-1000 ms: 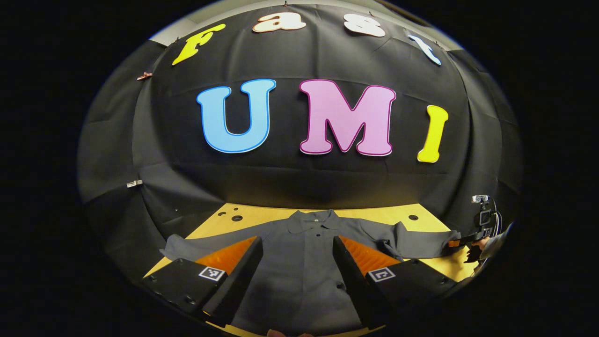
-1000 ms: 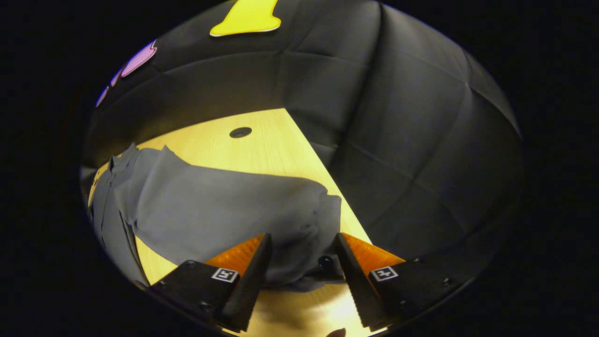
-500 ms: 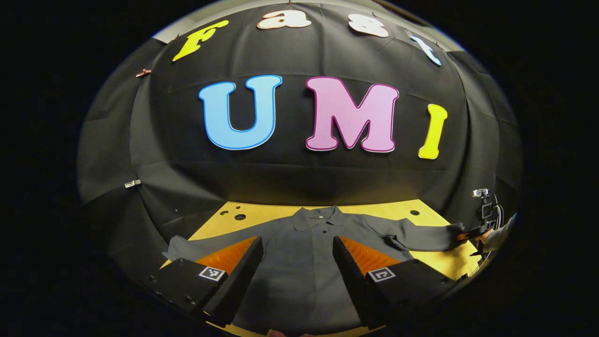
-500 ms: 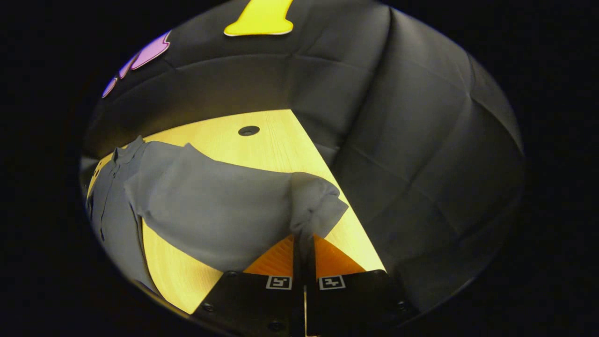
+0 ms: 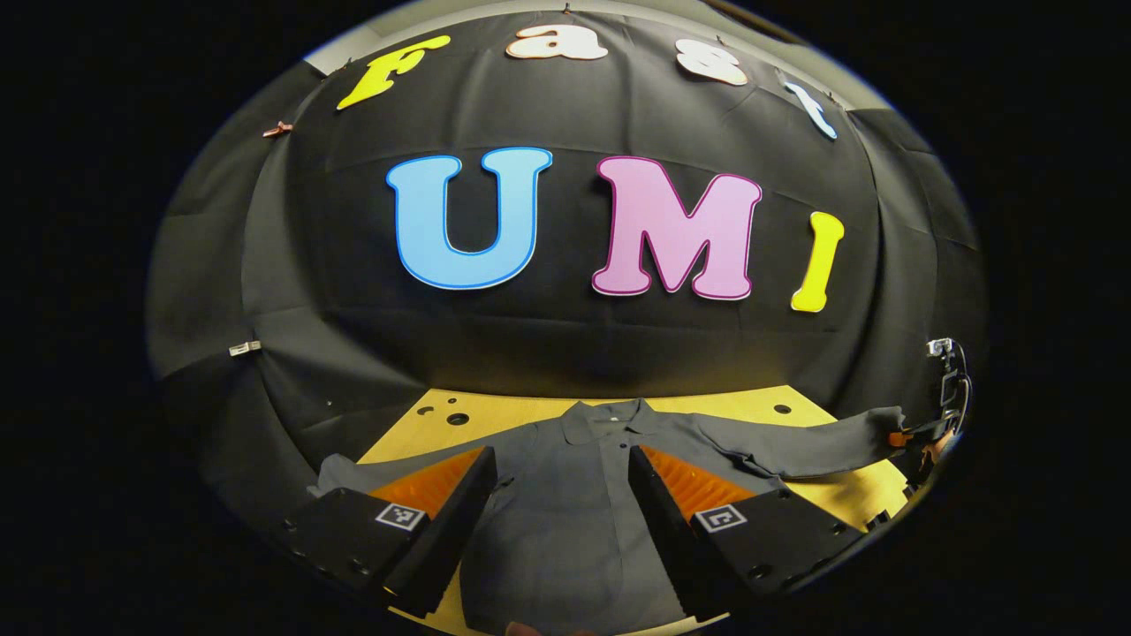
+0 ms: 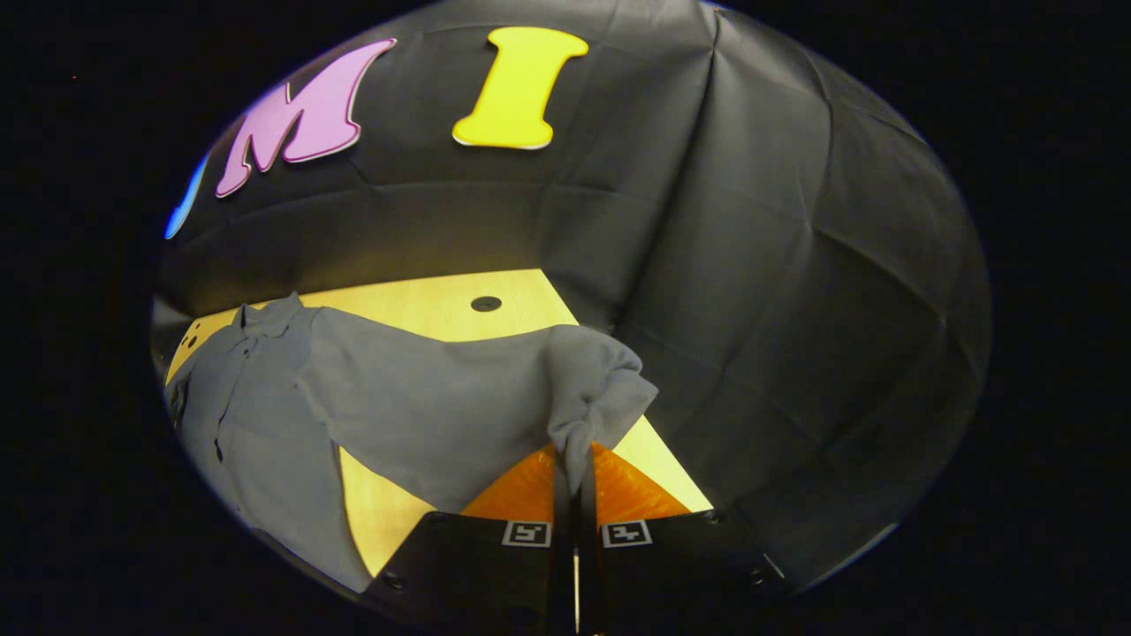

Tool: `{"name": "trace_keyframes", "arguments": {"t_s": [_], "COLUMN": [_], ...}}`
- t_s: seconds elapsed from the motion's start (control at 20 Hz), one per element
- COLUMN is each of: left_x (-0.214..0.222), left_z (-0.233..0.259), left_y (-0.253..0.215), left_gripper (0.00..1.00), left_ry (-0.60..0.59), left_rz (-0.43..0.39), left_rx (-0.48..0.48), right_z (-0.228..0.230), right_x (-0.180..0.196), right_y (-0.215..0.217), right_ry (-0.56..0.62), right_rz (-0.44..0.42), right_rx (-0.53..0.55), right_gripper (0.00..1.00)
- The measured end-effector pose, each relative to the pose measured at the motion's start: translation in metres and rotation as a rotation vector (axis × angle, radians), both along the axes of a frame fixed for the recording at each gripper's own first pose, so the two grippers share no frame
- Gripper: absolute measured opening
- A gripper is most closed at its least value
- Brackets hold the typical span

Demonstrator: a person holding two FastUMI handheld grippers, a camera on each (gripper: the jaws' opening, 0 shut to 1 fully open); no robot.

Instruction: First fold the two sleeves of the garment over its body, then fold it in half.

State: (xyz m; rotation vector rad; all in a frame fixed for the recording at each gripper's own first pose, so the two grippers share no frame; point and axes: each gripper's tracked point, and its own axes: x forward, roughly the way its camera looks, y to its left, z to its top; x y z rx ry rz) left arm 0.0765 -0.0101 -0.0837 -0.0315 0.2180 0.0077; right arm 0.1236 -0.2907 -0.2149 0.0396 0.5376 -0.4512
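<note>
A dark grey collared shirt (image 5: pixel 574 503) lies face up on the yellow wooden table (image 5: pixel 495 411), collar toward the booth wall. In the left gripper view, my left gripper (image 5: pixel 558 477) hovers open over the shirt's body with nothing between its fingers. The shirt's right-hand sleeve (image 5: pixel 813 446) stretches out and rises off the table toward the far right, where the right gripper (image 5: pixel 910 435) and a hand hold its end. In the right gripper view, my right gripper (image 6: pixel 574 473) is shut on the sleeve cuff (image 6: pixel 596 393), and the sleeve (image 6: pixel 433 406) hangs lifted back to the shirt body (image 6: pixel 256 433).
Black cloth walls close in the table at the back and on the right. The table top (image 6: pixel 424 305) has round holes (image 6: pixel 485 304) near its far edge (image 5: pixel 457 419). The other sleeve (image 5: pixel 340 468) lies flat at the left table edge.
The right gripper closed on the cuff, then lifted it, so the sleeve now hangs off the table. The left gripper stayed open over the shirt body, drifting slightly.
</note>
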Motion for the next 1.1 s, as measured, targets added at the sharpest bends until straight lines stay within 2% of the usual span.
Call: {"name": "trace_keyframes", "arguments": {"t_s": [0.15,0.3,0.5,0.6,0.8,0.95,1.0,1.05,1.1], "left_x": [-0.001,-0.003,-0.008,-0.009,-0.012,-0.016,-0.017,-0.020,-0.022], "left_z": [0.001,0.003,0.000,-0.004,-0.009,-0.013,-0.015,-0.019,-0.022], "left_y": [0.013,0.028,0.055,0.070,0.105,0.133,0.143,0.152,0.162], "left_gripper": [0.95,0.95,0.95,0.95,0.95,0.95,0.95,0.95,0.90], "left_ry": [-0.006,-0.023,-0.033,-0.032,-0.033,-0.029,-0.024,-0.017,-0.011], "left_rz": [-0.009,-0.018,-0.002,0.012,0.044,0.070,0.079,0.086,0.098], "left_rx": [-0.012,-0.012,-0.036,-0.044,-0.053,-0.045,-0.043,-0.043,-0.041], "right_z": [0.031,0.071,0.127,0.140,0.148,0.127,0.115,0.102,0.090], "right_x": [-0.008,0.001,0.017,0.030,0.066,0.089,0.097,0.102,0.109], "right_y": [0.041,0.082,0.156,0.197,0.306,0.375,0.397,0.416,0.434], "right_ry": [-0.058,-0.132,-0.241,-0.273,-0.298,-0.255,-0.233,-0.210,-0.187], "right_rz": [0.018,0.057,0.145,0.208,0.395,0.514,0.545,0.570,0.593], "right_rx": [-0.012,-0.023,-0.008,0.017,0.069,0.075,0.088,0.097,0.100], "right_gripper": [0.06,0.06,0.06,0.06,0.06,0.06,0.14,0.06,0.06]}}
